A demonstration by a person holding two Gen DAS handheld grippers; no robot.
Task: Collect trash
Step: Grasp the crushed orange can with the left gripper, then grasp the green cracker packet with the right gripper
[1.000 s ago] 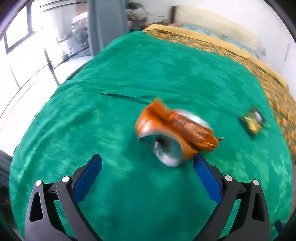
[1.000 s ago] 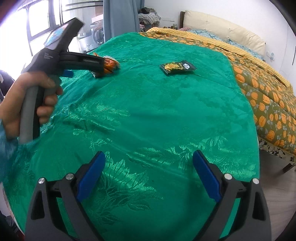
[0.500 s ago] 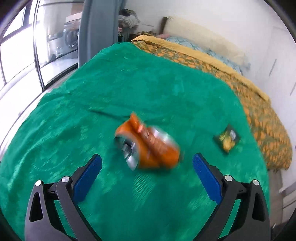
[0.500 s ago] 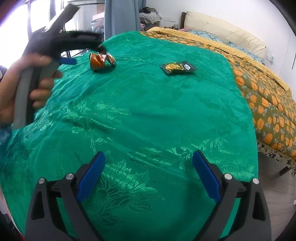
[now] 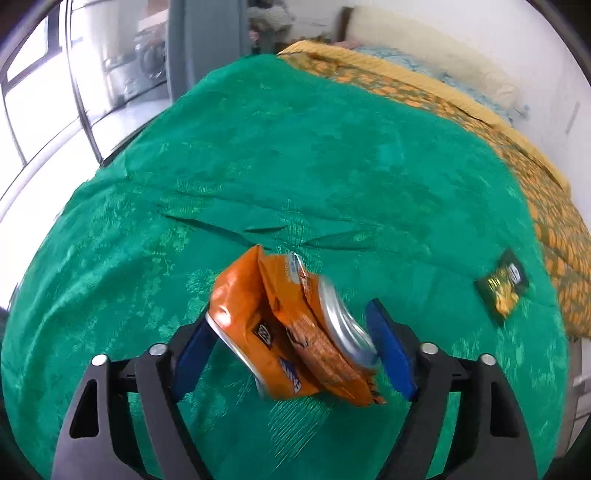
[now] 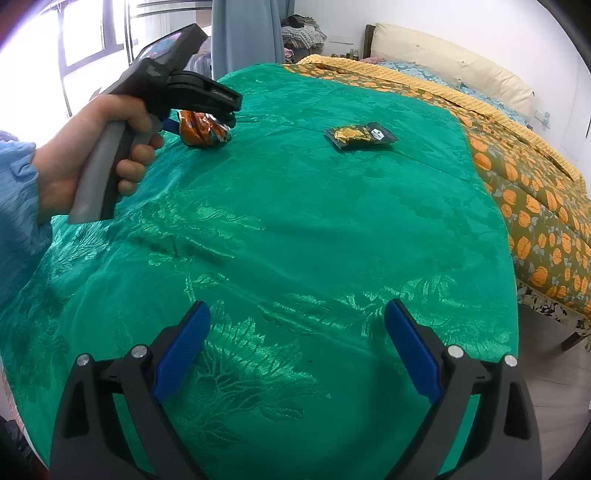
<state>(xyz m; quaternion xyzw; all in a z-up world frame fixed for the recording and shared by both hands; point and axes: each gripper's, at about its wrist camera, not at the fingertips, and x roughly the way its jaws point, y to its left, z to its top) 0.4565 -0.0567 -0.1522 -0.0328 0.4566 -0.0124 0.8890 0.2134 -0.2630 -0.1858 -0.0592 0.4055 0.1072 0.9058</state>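
An orange snack wrapper (image 5: 291, 328) with a silver inside sits between the blue pads of my left gripper (image 5: 291, 345), which has closed in on it just above the green bedspread (image 5: 332, 166). It also shows in the right wrist view (image 6: 203, 129), under the left gripper (image 6: 207, 122). A black and yellow snack packet (image 5: 502, 286) lies on the bedspread to the right; it also shows in the right wrist view (image 6: 360, 134). My right gripper (image 6: 295, 347) is open and empty over the near part of the bedspread.
An orange-patterned quilt (image 6: 528, 192) covers the right side of the bed, with pillows and a headboard (image 6: 454, 62) at the far end. A grey curtain (image 6: 247, 33) and windows (image 6: 85, 40) stand at the far left. Bare floor (image 6: 550, 358) shows at the right.
My left gripper has moved in over the orange wrapper and closed its pads on it. The right gripper has stayed open and still.
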